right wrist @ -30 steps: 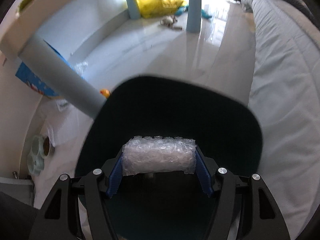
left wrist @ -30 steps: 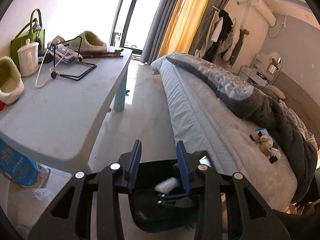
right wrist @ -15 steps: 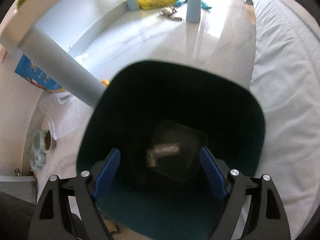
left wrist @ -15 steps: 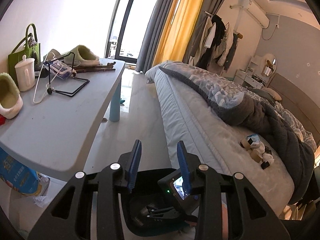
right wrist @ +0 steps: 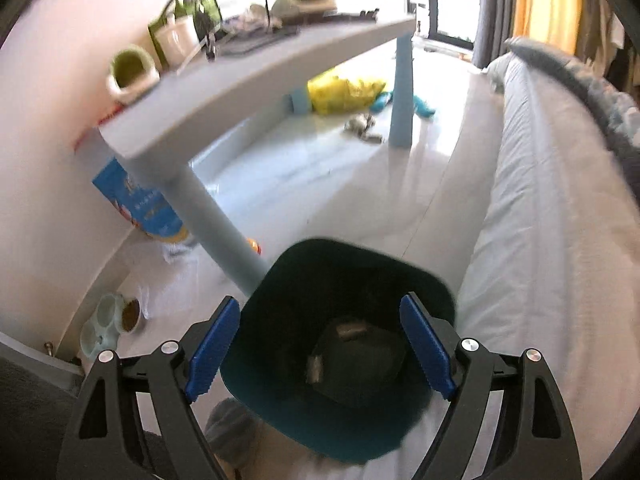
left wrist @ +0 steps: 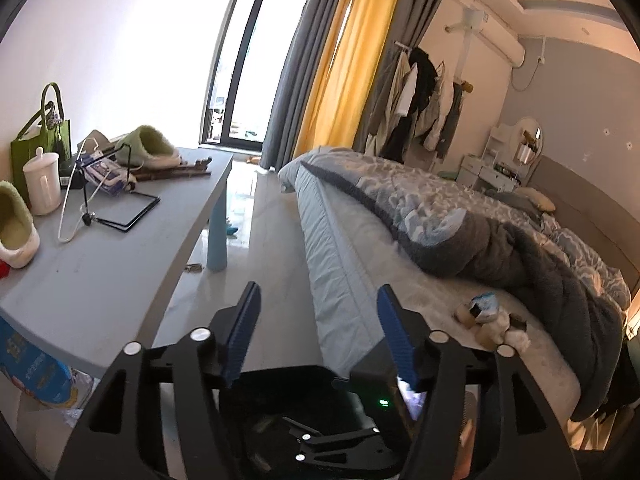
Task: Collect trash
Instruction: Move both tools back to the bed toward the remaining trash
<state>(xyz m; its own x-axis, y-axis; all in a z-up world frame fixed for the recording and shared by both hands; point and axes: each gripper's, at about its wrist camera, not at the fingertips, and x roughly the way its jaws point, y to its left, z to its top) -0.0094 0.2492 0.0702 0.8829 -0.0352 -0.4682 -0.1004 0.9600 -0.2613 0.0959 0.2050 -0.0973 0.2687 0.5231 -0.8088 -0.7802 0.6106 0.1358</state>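
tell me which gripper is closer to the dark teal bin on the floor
Both hang close above it. Probably the right gripper, open and empty, over the bin. The left gripper, jaws opening and empty, points past it toward the bed.

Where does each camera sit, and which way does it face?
Left wrist: on the left tool, jaws opening and empty, facing along table and bed toward the window.
Right wrist: on the right tool, open and empty, tilted down over the dark bin.
Shared: table, bed, bin.
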